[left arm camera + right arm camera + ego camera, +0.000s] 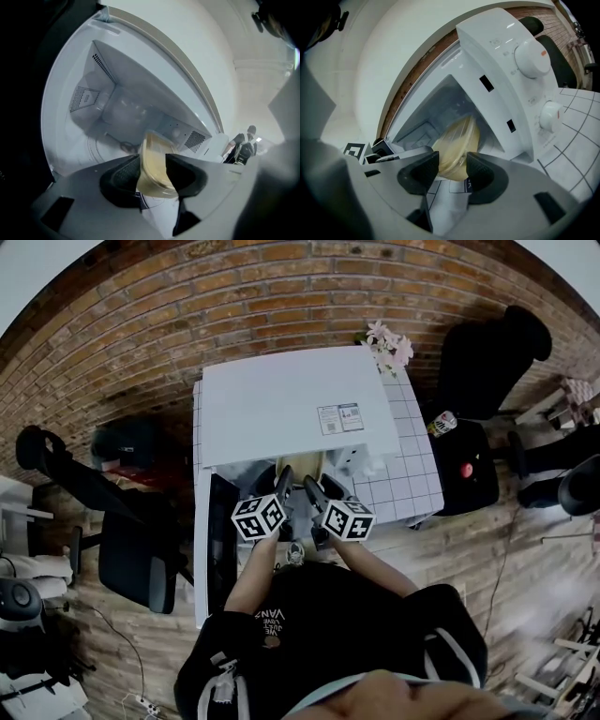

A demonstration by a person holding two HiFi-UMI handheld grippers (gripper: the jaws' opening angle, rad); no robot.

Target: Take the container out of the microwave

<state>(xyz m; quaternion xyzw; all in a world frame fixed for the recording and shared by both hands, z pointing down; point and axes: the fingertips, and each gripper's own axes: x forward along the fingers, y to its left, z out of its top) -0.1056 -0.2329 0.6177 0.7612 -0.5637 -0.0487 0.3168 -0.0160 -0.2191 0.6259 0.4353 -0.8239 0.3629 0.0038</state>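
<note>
One brick wall [234, 306] runs behind the microwave [281, 399]. One white tiled table [412, 484] carries the microwave, with bare tiles showing to the microwave's right. A black office chair [131, 549] stands on the wooden floor to the left of the microwave, apart from the table.

The microwave is white and boxy. Its door [222, 540] stands swung open at the microwave's left front corner. Its cavity [117, 70] is lit and pale inside.

The left gripper [284, 474] reaches into the microwave's opening on the door side. Its jaws stand fairly wide and clamp one end of the container [153, 154], both pads against the container's walls. The right gripper [312, 486] reaches into the same opening on the side of the microwave's control panel [497, 61]. Its jaws are likewise closed on the container's other end, pads in contact.

The container [314, 463] is clear plastic with pale yellow contents. It hangs between the two grippers at the mouth of the microwave. The frames do not settle whether it is fully clear of the cavity floor.

Two white dials, upper [532, 58] and lower [551, 116], sit on the microwave's control panel, right of the opening. A small spray of pink flowers [389, 345] stands at the microwave's rear right corner.
</note>
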